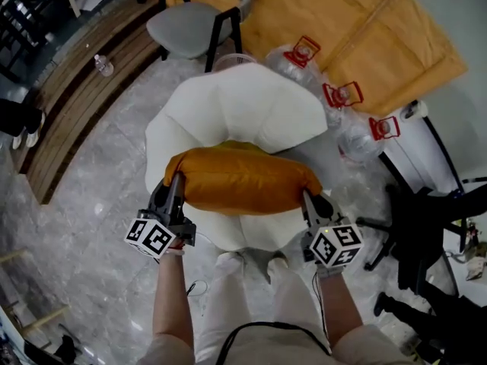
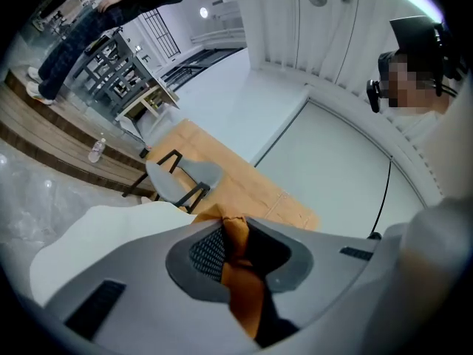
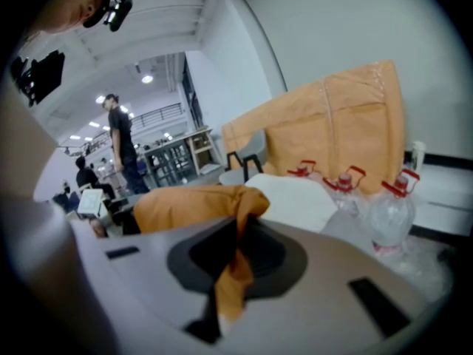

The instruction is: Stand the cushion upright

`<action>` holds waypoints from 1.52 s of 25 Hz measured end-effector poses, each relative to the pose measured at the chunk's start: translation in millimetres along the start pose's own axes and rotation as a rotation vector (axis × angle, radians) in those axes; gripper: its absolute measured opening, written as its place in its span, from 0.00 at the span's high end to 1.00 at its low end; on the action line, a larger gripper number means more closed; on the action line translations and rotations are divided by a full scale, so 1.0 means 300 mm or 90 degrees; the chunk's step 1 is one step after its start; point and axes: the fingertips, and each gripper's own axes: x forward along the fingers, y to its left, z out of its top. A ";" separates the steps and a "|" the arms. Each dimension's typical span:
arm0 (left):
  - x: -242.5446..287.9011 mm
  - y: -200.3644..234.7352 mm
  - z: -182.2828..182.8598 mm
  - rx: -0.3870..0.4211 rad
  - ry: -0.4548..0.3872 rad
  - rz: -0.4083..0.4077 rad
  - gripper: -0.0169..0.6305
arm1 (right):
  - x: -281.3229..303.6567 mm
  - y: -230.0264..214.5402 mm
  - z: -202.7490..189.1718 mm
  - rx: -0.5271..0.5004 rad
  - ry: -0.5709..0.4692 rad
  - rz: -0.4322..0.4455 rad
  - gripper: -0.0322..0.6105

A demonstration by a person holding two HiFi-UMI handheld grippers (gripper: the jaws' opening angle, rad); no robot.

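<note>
An orange cushion (image 1: 242, 179) stretches sideways across a white beanbag chair (image 1: 228, 112) in the head view. My left gripper (image 1: 176, 179) is shut on the cushion's left corner; in the left gripper view the orange cloth (image 2: 238, 251) is pinched between the jaws. My right gripper (image 1: 307, 198) is shut on the cushion's right corner, and in the right gripper view the orange cushion (image 3: 194, 204) runs off to the left from the pinched fabric (image 3: 238, 261). The cushion is held up between both grippers over the seat.
A grey chair with black legs (image 1: 194, 23) stands behind the beanbag. Three big water bottles with red handles (image 1: 335, 97) sit to the right, beside an orange mat (image 1: 358, 29). A black office chair base (image 1: 426, 226) is at right. A person (image 3: 122, 143) stands farther off.
</note>
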 end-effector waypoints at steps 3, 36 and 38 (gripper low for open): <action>0.066 0.000 0.011 0.006 0.020 -0.019 0.86 | 0.007 -0.021 0.005 0.033 -0.012 -0.013 0.88; 0.600 -0.026 0.021 0.008 0.024 -0.001 0.86 | 0.207 -0.322 0.149 0.121 -0.027 0.012 0.89; 0.632 -0.022 0.022 0.009 0.029 0.001 0.86 | 0.223 -0.336 0.164 0.121 -0.032 0.016 0.89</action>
